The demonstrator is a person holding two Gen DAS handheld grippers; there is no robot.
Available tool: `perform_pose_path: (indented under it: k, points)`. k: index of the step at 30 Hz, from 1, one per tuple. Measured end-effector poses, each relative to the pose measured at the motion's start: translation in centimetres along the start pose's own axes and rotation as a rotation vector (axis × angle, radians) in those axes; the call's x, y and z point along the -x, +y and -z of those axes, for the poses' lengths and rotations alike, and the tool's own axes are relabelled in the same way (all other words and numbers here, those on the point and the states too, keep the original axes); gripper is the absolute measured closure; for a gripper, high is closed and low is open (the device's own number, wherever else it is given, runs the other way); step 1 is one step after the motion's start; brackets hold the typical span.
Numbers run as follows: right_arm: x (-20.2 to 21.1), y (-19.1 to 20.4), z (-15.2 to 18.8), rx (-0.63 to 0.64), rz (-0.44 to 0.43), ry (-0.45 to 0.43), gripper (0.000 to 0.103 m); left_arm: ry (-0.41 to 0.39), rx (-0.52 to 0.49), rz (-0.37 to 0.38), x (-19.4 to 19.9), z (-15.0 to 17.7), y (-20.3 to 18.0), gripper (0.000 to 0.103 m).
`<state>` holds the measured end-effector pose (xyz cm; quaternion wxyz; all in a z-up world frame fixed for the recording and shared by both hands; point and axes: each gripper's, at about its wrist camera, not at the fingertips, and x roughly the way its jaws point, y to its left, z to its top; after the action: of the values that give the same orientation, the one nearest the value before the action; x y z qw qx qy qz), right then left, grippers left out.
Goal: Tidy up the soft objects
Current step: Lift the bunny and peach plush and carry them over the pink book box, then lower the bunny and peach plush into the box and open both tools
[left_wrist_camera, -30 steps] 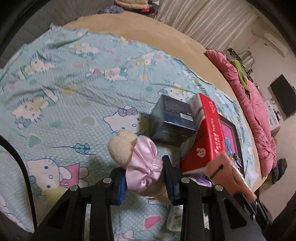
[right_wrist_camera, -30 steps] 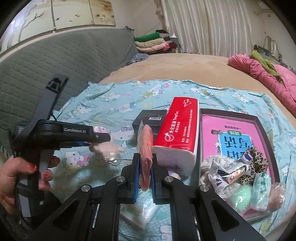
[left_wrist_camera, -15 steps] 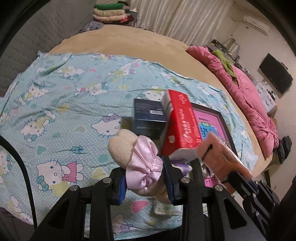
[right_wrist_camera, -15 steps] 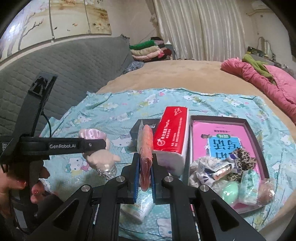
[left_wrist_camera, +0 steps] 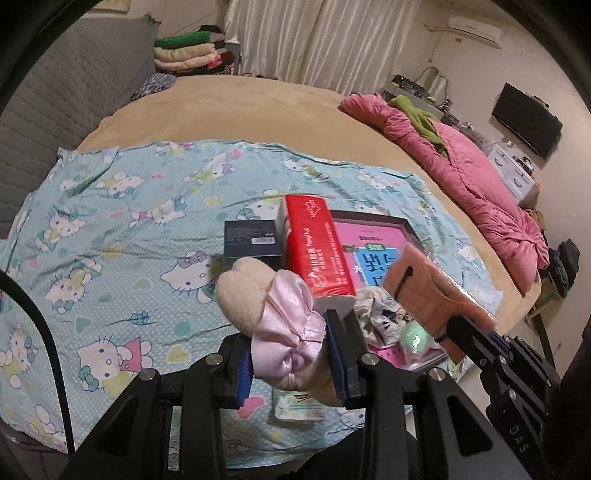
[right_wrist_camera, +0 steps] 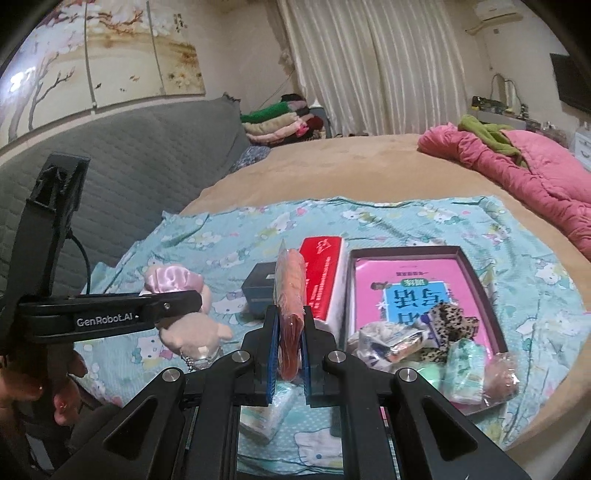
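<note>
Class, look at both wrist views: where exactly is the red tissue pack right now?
The red tissue pack lies on the patterned sheet, between the dark box on its left and the tray on its right.

Bedroom, dim warm light. Round bed (left_wrist_camera: 258, 107) under tan cover; grey quilted headboard (right_wrist_camera: 140, 158) curving behind. Cream pleated curtains (right_wrist_camera: 388, 66) on far wall. Blossom-tree wall panels (right_wrist_camera: 92, 55) above headboard. Wall-mounted television (left_wrist_camera: 526, 125), air conditioner (left_wrist_camera: 474, 29) high up.
</note>
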<state>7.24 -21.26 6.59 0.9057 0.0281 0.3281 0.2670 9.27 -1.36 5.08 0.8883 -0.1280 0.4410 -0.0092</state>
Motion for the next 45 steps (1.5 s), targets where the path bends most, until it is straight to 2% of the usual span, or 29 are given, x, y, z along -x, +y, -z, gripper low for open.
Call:
perform_pose_path:
  k: [7,19,29,39,45]
  points:
    - [1.9,-2.0,-0.4,-0.038,0.042,-0.041,0.093,0.001,-0.048,0.018,0.3,0.3,-2.6,0.069]
    - [4.8,-8.6,0.0,-0.174,0.162,-0.089,0.093,0.003,-0.148,0.070,-0.9,0.5,-7.8,0.069]
    - [5.3,-11.7,1.2,-0.236,0.193,-0.101,0.092,0.027,-0.222,0.074,-4.9,1.1,-11.0,0.068]
    - [4.0,-12.9,2.3,-0.267,0.189,-0.080,0.092,0.086,-0.248,0.039,-9.6,2.3,-12.3,0.068]
    - [3.2,-13.8,2.8,-0.284,0.187,-0.067,0.092,0.108,-0.261,0.052,-12.0,3.2,-12.9,0.068]
